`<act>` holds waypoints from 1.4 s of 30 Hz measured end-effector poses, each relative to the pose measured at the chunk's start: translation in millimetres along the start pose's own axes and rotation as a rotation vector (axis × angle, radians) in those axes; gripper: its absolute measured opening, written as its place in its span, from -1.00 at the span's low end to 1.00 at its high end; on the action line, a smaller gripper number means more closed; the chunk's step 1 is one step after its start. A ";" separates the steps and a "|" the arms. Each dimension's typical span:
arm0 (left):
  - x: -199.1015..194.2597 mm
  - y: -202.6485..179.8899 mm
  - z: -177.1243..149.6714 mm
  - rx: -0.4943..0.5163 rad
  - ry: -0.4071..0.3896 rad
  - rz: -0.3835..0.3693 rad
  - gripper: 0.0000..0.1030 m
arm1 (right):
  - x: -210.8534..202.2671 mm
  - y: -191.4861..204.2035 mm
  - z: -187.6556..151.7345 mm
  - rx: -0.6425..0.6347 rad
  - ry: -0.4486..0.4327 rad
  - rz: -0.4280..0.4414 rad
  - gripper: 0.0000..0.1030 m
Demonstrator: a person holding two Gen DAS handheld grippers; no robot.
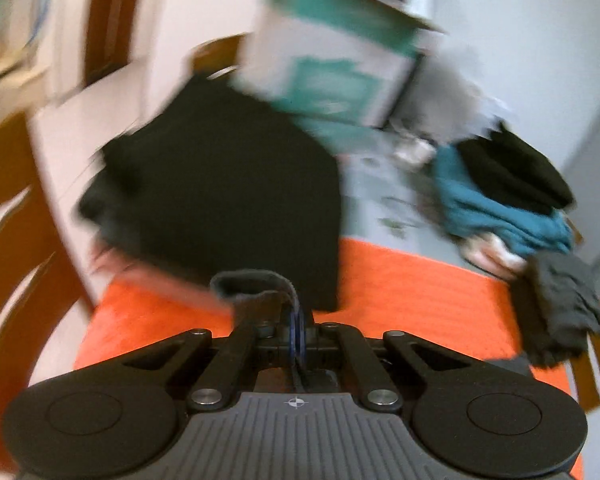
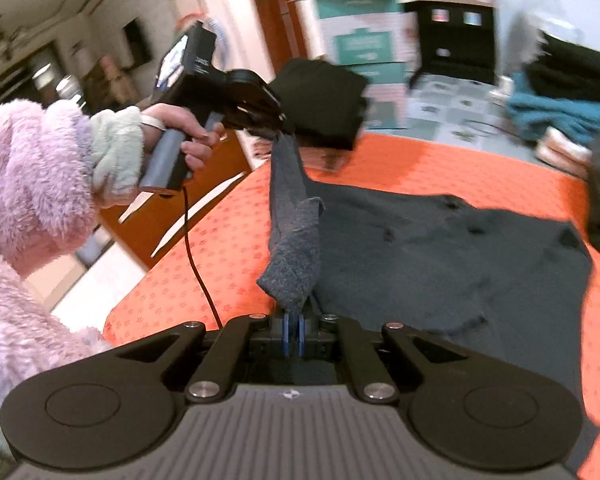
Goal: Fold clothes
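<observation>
Dark grey knit garment's sleeve (image 1: 256, 286) sits pinched in the left hand-held gripper (image 1: 296, 320) over the orange patterned counter (image 1: 420, 292), while the right view shows the right hand-held gripper (image 2: 294, 332) clamping that sleeve's other end beside the garment's flat body.

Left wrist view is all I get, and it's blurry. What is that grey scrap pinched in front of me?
Observer: The end of a grey strip, likely a sleeve, of a dark grey garment spread on the orange cloth.
Operator: Does anything else hold it?
Observer: Yes, the right gripper is shut on its other end.
Operator: Who holds the left gripper?
Observer: A hand, its arm in fluffy pink fabric.
</observation>
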State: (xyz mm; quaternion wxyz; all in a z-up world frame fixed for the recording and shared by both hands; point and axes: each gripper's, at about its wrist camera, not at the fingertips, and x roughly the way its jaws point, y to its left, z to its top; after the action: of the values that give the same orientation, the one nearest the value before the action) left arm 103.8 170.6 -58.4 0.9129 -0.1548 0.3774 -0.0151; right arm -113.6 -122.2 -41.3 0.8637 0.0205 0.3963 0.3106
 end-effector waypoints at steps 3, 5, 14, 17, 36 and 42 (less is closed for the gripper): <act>4.5 -47.9 11.1 0.112 -0.013 -0.032 -0.92 | -13.7 -7.3 -10.3 0.049 -0.023 -0.034 -0.89; 11.8 -77.7 16.1 0.167 -0.010 -0.051 -0.92 | -23.4 -12.0 -23.5 0.097 -0.034 -0.058 -0.89; 72.7 -194.6 0.8 0.384 0.101 -0.101 -0.92 | -59.6 -38.2 -84.2 0.365 -0.134 -0.192 -0.93; 93.0 -226.0 -15.4 0.472 0.154 -0.094 -0.91 | -62.0 -46.4 -99.6 0.429 -0.153 -0.231 -0.94; 18.1 -194.2 -56.6 0.644 0.277 -0.131 0.14 | -31.3 -100.8 -73.6 0.315 0.000 -0.272 -0.89; -22.5 -170.8 -97.8 0.614 0.335 -0.103 0.20 | -15.3 -119.1 -48.6 0.122 0.105 -0.191 -0.79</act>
State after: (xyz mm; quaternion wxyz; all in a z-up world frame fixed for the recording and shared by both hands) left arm 35.0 -15.2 -58.0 0.8403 0.1126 0.4915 -0.1990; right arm -93.1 -236.9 -97.9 0.8645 0.0186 0.4594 0.2030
